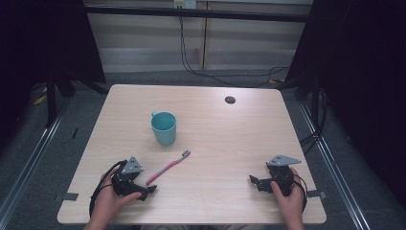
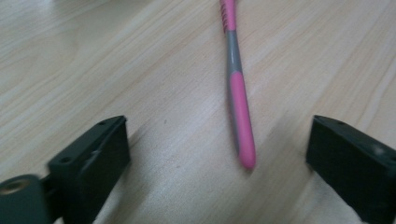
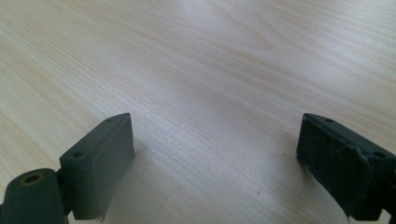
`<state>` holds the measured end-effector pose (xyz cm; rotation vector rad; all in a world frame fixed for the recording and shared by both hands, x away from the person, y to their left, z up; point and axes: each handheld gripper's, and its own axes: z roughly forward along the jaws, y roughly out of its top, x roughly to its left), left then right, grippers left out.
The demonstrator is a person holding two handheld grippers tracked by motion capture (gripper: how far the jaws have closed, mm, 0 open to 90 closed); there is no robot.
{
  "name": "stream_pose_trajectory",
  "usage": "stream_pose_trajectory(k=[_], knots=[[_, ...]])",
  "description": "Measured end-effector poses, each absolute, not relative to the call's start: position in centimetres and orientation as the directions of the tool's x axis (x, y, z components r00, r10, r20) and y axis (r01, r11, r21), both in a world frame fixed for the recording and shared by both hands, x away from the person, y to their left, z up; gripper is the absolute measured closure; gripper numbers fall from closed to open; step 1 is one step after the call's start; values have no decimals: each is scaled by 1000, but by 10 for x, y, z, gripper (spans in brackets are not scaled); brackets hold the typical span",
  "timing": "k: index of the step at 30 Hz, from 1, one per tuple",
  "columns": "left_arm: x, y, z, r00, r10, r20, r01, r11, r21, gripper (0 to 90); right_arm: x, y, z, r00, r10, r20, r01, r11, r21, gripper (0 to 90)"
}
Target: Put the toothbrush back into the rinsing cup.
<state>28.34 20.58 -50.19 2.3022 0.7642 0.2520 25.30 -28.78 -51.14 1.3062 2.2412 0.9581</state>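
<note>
A pink and grey toothbrush [image 1: 168, 166] lies flat on the wooden table, its bristle head pointing toward the back right. A teal cup [image 1: 164, 128] stands upright behind it. My left gripper [image 1: 148, 190] rests low at the front left, just by the handle's near end. In the left gripper view the pink handle [image 2: 241, 121] runs up between the wide-apart jaws of the left gripper [image 2: 219, 158], touching neither. My right gripper [image 1: 253, 181] sits at the front right, open over bare wood, as the right gripper view shows around the right gripper [image 3: 215, 158].
A small dark round hole [image 1: 230, 99] is set in the table [image 1: 230, 139] near its back edge. Black cables hang behind the table. Dark curtains stand at both sides.
</note>
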Motion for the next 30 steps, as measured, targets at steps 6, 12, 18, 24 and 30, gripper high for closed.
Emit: stream_pose_trajectory(k=[6,12,18,24,30], knots=[[290,198,-493,814,578,-52,489,-635,599,175,253,-288,-511,-501,865,19,612,338,715,107],[299,187,-485,825,562,-66,509,-687,519,199,253,-288,-511,-505,863,18,608,341,717,107],[306,179,-476,828,556,-67,512,-704,493,221,253,-288,-511,-505,863,18,608,341,717,107],[313,171,-471,835,545,-76,515,-726,456,245,253,-288,-511,-506,863,18,608,341,717,107],[321,164,-464,839,538,-79,516,-740,432,261,253,-288,-511,-506,863,18,608,341,717,107]])
